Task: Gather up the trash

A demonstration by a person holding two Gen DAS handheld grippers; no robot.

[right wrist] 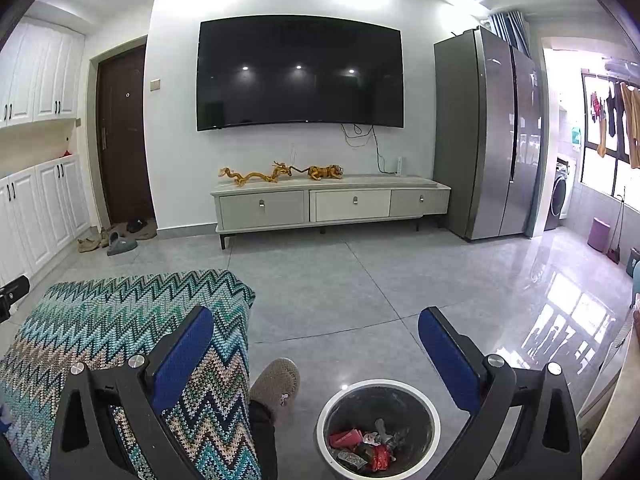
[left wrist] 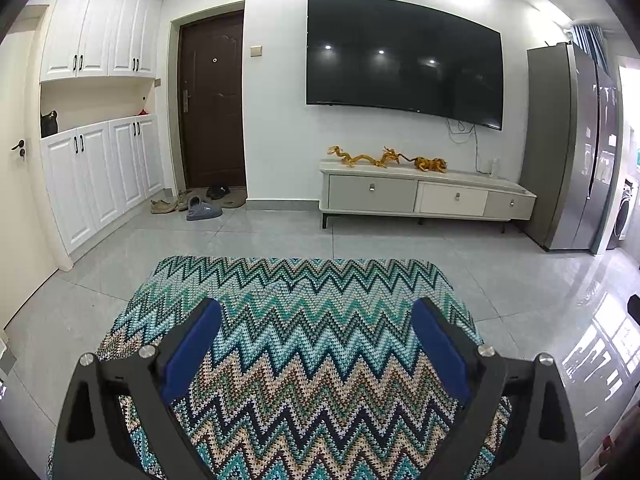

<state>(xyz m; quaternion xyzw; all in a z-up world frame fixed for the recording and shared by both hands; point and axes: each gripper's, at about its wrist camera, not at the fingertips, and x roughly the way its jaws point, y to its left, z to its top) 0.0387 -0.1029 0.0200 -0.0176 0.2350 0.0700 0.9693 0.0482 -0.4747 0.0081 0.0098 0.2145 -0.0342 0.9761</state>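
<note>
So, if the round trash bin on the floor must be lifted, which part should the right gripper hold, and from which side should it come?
Probably the white rim of the trash bin, approached from above with the open right gripper. The bin stands upright with its mouth open, so one finger can go inside the wall and one outside. The rim's left arc looks clear; the slipper lies a little further left. Wrappers fill only the bottom.

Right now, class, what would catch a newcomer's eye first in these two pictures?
The big black television on the white wall, with golden dragon and tiger figures on the cabinet below. Nearer, the zigzag-patterned blanket lies under the open left hand-held gripper; the trash bin, holding wrappers, sits on the floor below the open right hand-held gripper.
</note>
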